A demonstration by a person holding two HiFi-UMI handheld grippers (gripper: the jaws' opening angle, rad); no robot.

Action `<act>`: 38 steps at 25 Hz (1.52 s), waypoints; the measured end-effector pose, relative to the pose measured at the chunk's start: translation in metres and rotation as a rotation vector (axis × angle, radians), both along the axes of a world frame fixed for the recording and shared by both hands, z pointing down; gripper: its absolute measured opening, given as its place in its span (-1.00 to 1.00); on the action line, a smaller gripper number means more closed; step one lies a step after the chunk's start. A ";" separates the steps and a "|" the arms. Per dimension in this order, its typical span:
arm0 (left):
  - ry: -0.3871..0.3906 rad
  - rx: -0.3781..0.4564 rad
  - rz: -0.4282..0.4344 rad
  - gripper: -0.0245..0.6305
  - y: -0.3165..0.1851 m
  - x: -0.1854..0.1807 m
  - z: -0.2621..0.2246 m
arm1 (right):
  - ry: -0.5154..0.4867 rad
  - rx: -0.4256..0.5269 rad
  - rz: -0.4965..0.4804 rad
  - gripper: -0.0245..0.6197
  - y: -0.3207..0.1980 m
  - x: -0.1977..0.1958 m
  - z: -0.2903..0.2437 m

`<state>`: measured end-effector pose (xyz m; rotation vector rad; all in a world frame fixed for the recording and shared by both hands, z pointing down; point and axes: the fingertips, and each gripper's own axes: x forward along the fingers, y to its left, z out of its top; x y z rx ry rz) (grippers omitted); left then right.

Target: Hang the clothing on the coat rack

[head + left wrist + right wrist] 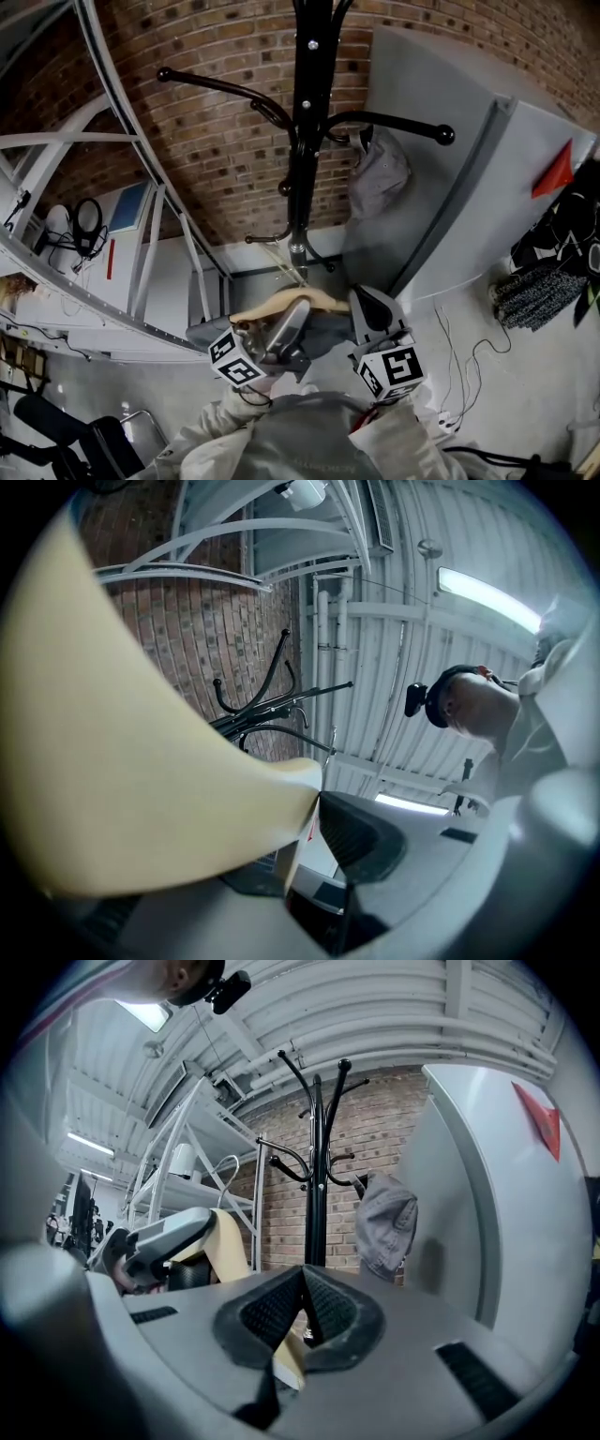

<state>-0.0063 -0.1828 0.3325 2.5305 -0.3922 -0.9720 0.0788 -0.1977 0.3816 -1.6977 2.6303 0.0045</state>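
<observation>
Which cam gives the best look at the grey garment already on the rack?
Right gripper view: the grey garment hangs unobstructed from a coat rack arm, folds clear. Head view shows it smaller, low-contrast against a grey panel. Left gripper view shows only the rack; cream clothing fills most of it.

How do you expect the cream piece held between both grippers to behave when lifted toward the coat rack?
The cream piece likely keeps its shape: it arcs smoothly, unwrinkled, between the left gripper and right gripper. Its edge looks thin, so it is probably light. With both grippers pinching only edges, it might slip.
</observation>
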 end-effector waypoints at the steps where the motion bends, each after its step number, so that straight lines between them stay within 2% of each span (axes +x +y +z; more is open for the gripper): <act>1: -0.001 0.006 0.003 -0.61 -0.002 -0.001 -0.002 | 0.005 0.005 0.003 -0.85 -0.001 -0.001 -0.002; 12: -0.006 0.054 0.022 -0.61 -0.026 0.007 -0.029 | 0.028 0.055 0.008 -0.85 -0.020 0.000 -0.023; 29: 0.000 0.098 -0.022 -0.61 -0.064 0.014 -0.051 | 0.044 0.111 -0.045 -0.85 -0.062 0.010 -0.043; 38: 0.033 0.112 -0.048 -0.61 -0.086 0.009 -0.067 | 0.048 0.164 -0.070 -0.85 -0.080 0.008 -0.063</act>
